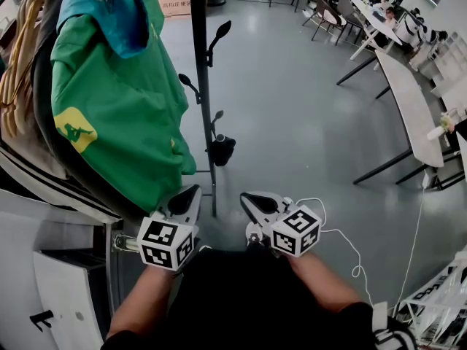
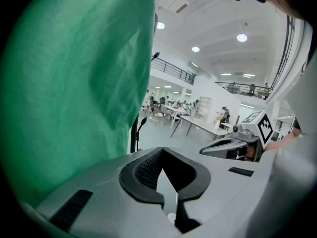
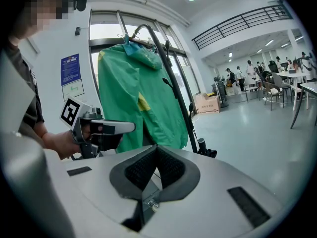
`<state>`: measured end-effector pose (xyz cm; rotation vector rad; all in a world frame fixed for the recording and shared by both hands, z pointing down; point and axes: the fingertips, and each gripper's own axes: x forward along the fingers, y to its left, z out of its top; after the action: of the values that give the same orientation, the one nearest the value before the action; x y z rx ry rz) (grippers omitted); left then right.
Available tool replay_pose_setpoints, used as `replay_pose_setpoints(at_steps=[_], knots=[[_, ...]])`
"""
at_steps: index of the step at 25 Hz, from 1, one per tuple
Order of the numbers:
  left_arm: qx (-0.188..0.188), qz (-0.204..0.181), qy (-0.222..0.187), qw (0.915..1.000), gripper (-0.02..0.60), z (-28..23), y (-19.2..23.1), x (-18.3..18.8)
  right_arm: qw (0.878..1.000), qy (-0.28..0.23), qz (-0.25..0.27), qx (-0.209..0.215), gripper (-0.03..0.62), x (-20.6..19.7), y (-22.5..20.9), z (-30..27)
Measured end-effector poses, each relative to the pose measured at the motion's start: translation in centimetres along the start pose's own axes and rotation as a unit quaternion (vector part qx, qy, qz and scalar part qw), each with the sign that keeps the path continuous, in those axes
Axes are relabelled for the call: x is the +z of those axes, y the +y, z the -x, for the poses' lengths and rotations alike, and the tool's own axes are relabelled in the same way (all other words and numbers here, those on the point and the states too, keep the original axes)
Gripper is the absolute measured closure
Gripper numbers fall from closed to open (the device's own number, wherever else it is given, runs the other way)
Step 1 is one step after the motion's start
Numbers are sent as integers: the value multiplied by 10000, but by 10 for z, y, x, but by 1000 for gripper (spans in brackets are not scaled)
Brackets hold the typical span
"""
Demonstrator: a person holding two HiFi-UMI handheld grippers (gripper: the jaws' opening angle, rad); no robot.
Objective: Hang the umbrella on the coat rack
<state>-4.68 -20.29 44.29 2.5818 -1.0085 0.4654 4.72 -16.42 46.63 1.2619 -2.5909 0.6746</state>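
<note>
A small black folded umbrella [image 1: 221, 150] hangs low on the black coat rack pole [image 1: 201, 86]; in the right gripper view the umbrella [image 3: 209, 150] shows beside the pole's foot. A green jacket [image 1: 117, 100] and other coats fill the rack's left side. My left gripper [image 1: 188, 193] is held just below the jacket's hem, left of the pole, shut with nothing in it. My right gripper [image 1: 252, 199] is right of the pole at the same height, also shut and empty. Neither touches the umbrella. The left gripper view is half covered by the green jacket [image 2: 74, 83].
Free hooks [image 1: 219, 31] stick out from the pole's right side. A white cabinet [image 1: 44, 268] stands at the lower left. Long white tables [image 1: 408, 108] and chairs [image 1: 325, 13] line the right. A white cable [image 1: 350, 246] lies on the grey floor.
</note>
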Motion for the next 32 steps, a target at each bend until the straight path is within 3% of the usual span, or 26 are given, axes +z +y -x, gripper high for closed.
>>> replay_pose_setpoints(at_steps=[32], knots=[[18,-24,-15,10000,566,0,2,2,9998,128,120,102,583,-2,3,-5]])
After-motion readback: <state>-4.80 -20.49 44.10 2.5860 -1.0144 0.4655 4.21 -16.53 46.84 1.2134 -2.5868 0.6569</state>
